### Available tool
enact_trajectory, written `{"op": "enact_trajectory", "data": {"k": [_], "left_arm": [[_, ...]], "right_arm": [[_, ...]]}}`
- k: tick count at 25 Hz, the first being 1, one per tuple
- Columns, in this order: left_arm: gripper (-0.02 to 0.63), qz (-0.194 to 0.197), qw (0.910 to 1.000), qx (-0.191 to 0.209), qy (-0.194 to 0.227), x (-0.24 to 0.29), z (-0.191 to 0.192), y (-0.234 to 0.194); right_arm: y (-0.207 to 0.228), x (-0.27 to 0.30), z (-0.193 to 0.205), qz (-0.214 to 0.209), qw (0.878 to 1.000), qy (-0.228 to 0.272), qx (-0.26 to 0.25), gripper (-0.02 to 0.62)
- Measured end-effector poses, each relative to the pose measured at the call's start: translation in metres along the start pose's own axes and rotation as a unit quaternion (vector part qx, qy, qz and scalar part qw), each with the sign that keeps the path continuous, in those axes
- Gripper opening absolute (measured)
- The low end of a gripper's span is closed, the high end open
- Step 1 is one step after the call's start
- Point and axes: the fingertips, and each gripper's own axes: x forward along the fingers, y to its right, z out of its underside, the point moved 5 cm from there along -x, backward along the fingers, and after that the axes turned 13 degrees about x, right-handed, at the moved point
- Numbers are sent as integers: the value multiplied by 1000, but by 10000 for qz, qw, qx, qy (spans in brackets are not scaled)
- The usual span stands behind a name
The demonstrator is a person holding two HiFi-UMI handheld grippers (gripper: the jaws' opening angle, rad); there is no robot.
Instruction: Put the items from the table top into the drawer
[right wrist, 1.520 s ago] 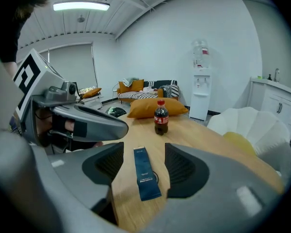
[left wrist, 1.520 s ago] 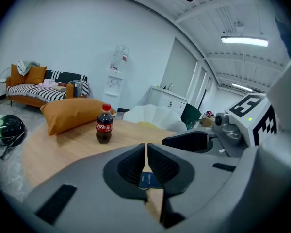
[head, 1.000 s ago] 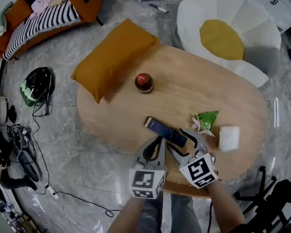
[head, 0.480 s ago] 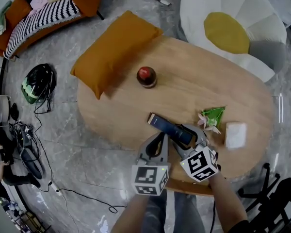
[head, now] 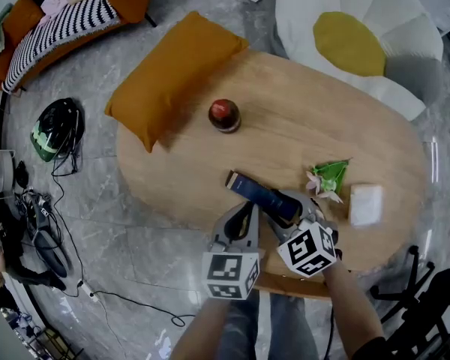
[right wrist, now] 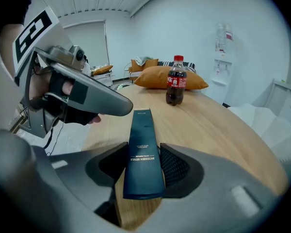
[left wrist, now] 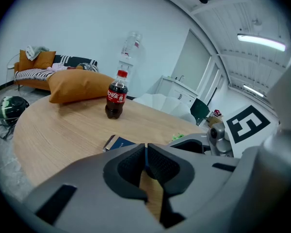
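A: Where is the blue box [right wrist: 143, 144]?

B: It lies flat on the wooden surface [head: 322, 118], close to the near edge. Its far end points toward the cola bottle [head: 224, 115].

A: What does it look like?

B: It is long, thin and dark blue, like a box for a pen or a tie. It has tiny pale words on top. The edges look sharp and clean.

A: What is the right gripper [right wrist: 145, 168] doing?

B: Its 2 jaws have just been closing, and the near end of the box is between them. The black pads look pressed on its 2 long sides, so it is pinching the box.

A: And the left gripper [left wrist: 146, 152]?

B: Its jaws are pressed together with nothing in them. It hangs just beside the right one.

A: Will the box be hard to carry?

B: I think it is light and stiff, so it should not bend or squash. But the sides look smooth, so it may slip. It is held at 1 end, so the far end may dip when it goes up. A hold nearer the middle would be safer.

A: What else must go in the drawer?

B: The bottle, a green paper thing [head: 331, 175] with a pink flower, and a white square [head: 365, 203]. I cannot make out the drawer for sure.
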Motion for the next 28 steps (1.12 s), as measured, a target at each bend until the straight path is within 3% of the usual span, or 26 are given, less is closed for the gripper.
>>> {"op": "enact_trajectory", "data": {"k": [10, 28], "left_arm": [[23, 149, 9999, 29, -64, -6, -7, 2], [23, 605, 9980, 166, -86, -43, -26, 11]], "right_arm": [[-4, -5, -8, 75, 9999, -59, 64, 193], [-30, -68, -23, 347, 9989, 227, 204, 192]]}}
